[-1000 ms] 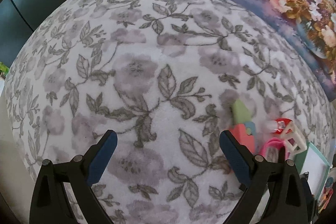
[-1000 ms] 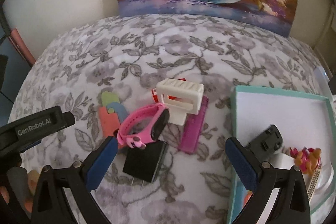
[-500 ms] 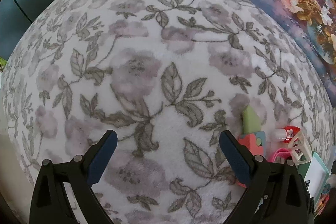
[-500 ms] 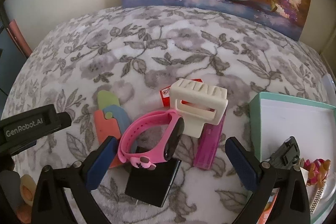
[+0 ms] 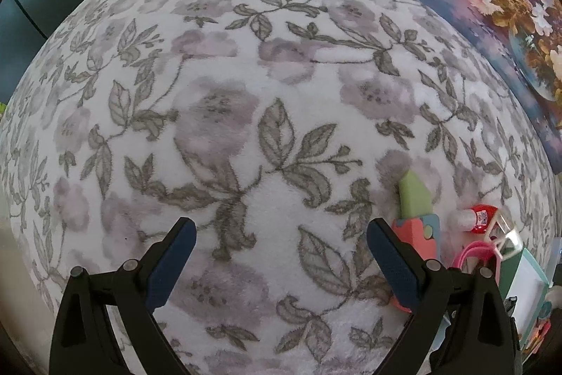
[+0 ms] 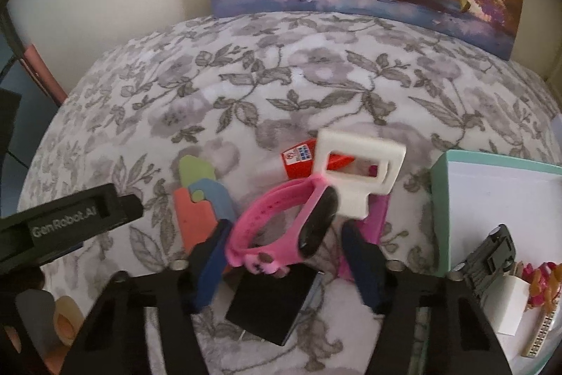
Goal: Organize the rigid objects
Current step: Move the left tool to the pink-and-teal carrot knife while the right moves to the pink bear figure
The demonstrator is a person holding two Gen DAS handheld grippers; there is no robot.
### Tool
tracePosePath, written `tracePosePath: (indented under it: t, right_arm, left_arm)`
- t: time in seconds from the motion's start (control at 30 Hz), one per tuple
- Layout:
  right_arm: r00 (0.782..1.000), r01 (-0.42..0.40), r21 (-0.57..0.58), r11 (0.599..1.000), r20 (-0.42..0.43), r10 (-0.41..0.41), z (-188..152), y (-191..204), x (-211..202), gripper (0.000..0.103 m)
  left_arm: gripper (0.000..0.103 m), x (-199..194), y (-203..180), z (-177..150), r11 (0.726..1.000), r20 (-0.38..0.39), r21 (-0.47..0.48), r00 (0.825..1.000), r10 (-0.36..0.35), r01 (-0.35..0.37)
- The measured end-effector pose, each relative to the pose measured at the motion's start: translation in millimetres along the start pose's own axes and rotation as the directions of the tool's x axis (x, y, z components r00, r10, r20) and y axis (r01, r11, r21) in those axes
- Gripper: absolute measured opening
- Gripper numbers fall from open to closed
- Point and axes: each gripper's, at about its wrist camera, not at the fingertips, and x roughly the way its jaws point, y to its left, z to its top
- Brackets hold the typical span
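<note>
The right claw (image 6: 284,245) is closing around the pink watch (image 6: 281,227), which sits between its pads; the left claw (image 5: 279,260) gapes, well left of the watch.

Quick count of the pile on the floral blanket: one pink rubber wristband watch (image 6: 281,227), one flat black square block (image 6: 272,303), one white plastic frame-shaped clip (image 6: 358,171), one small red carton (image 6: 298,160), one translucent magenta bar (image 6: 377,217) and one set of three flat foam shapes (image 6: 200,195) (green, blue, coral). One teal-rimmed white tray (image 6: 439,195) holds one dark grey toy car (image 6: 491,255).
</note>
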Motion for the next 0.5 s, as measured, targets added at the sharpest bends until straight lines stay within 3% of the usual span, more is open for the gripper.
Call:
tracePosePath:
  t: [0.37,0.5]
  right_arm:
    - [0.999,-0.038,0.004,0.999,-0.001,0.038,0.1,-2.5,-3.8,0.034]
    - [0.998,-0.055,0.021,0.998,0.003,0.055,-0.4,-7.6,-5.2,0.032]
  left_arm:
    - [0.098,-3.7,-15.2,-1.3,0.999,0.002,0.037,1.000,-0.011,0.011]
    - [0.098,-5.2,-17.3,-1.8,0.999,0.003,0.045,1.000,-0.014,0.014]
